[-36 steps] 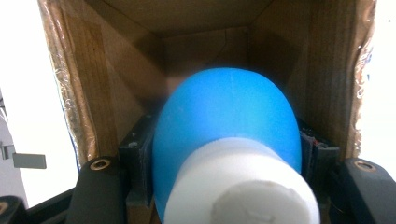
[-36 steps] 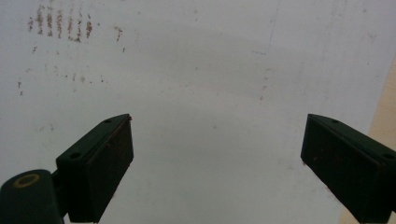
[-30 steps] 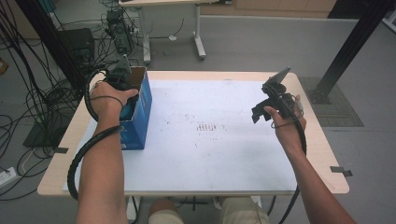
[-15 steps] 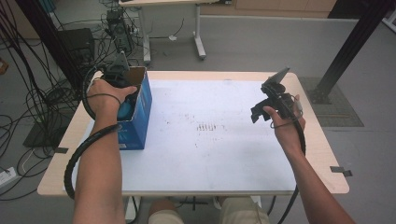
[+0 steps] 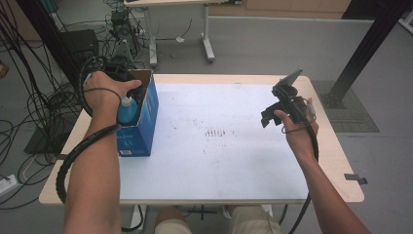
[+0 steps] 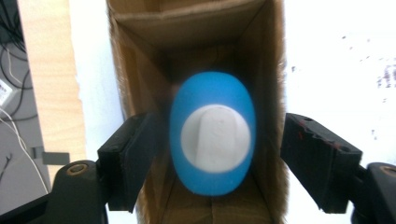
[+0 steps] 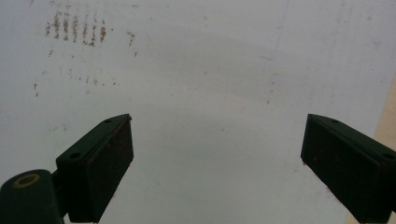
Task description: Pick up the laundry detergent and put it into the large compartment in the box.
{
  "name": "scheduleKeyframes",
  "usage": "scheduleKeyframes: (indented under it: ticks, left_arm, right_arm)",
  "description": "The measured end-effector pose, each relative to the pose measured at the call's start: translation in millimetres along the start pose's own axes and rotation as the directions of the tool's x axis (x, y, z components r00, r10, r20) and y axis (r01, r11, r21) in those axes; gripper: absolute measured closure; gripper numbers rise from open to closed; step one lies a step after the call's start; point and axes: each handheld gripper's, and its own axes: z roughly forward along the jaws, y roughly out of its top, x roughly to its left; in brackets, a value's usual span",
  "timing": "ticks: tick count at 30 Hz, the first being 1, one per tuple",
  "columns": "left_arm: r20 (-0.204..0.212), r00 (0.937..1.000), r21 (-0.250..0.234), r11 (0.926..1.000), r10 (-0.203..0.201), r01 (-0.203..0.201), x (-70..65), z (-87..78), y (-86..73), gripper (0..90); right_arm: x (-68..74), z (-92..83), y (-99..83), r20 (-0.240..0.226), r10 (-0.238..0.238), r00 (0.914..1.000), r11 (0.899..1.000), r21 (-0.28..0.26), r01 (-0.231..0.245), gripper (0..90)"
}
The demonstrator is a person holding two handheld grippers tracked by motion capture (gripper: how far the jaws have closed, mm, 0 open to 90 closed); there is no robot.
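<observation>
High view: the left gripper (image 5: pixel 127 78) hangs over an open blue cardboard box (image 5: pixel 141 119) at the left edge of the white-topped table (image 5: pixel 219 161), a blue plastic bottle with a white cap (image 5: pixel 127 108) standing inside it.

The box walls hem the bottle in closely on both sides, and dark cables crowd the floor beyond the table's left edge. In the left gripper view the bottle (image 6: pixel 212 140) sits between the black pads (image 6: pixel 128 158), which have just been opening and now stand clear of it on either side, astride the box walls. The right gripper (image 5: pixel 277 109) is held well apart over the table's right half; the right gripper view shows its jaws spread wide above bare, speckled white surface.
</observation>
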Motion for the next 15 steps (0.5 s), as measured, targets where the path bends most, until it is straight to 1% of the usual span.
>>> scheduleKeyframes:
  ticks: [2, 4, 6, 9, 11, 13, 15]
  left_arm:
    - [0.006, 0.9999, -0.008, 0.9998, 0.016, -0.016, -2.6, -7.6, -0.3, 22.6]
    - [0.013, 0.9995, -0.018, 0.9994, 0.029, -0.029, -6.5, -14.3, -0.8, 22.0]
    - [0.029, 0.9983, -0.020, 0.9985, 0.051, -0.051, -10.7, -20.5, 0.2, 19.9]
    - [0.047, 0.9951, -0.024, 0.9960, 0.088, -0.087, -21.5, -26.8, 2.4, 18.1]
    - [0.048, 0.9931, -0.026, 0.9940, 0.107, -0.106, -28.6, -29.3, 3.9, 17.7]
    - [0.050, 0.9913, -0.026, 0.9924, 0.122, -0.120, -36.7, -31.7, 6.0, 16.7]
    - [0.070, 0.9888, -0.024, 0.9911, 0.132, -0.131, -41.8, -34.1, 9.4, 16.5]
  right_arm:
    - [-0.4, -0.2, 0.4, -0.002, 0.001, 1.0000, 1.000, 0.002, -0.001, 9.2]
    - [-0.3, -0.4, 0.7, -0.004, -0.001, 1.0000, 1.000, 0.001, 0.001, 9.2]
    - [-0.1, -0.6, 0.7, -0.006, -0.006, 1.0000, 1.000, -0.002, 0.006, 9.2]
    - [0.5, -0.9, 1.8, -0.011, -0.003, 0.9999, 1.000, -0.002, 0.003, 9.2]
    - [1.3, -1.2, 2.2, -0.013, -0.008, 0.9999, 1.000, -0.004, 0.008, 9.2]
    - [2.5, -1.9, 2.4, -0.014, -0.010, 0.9999, 1.000, -0.006, 0.009, 9.2]
    - [2.8, -2.8, 2.2, -0.014, -0.011, 0.9998, 1.000, -0.008, 0.011, 9.2]
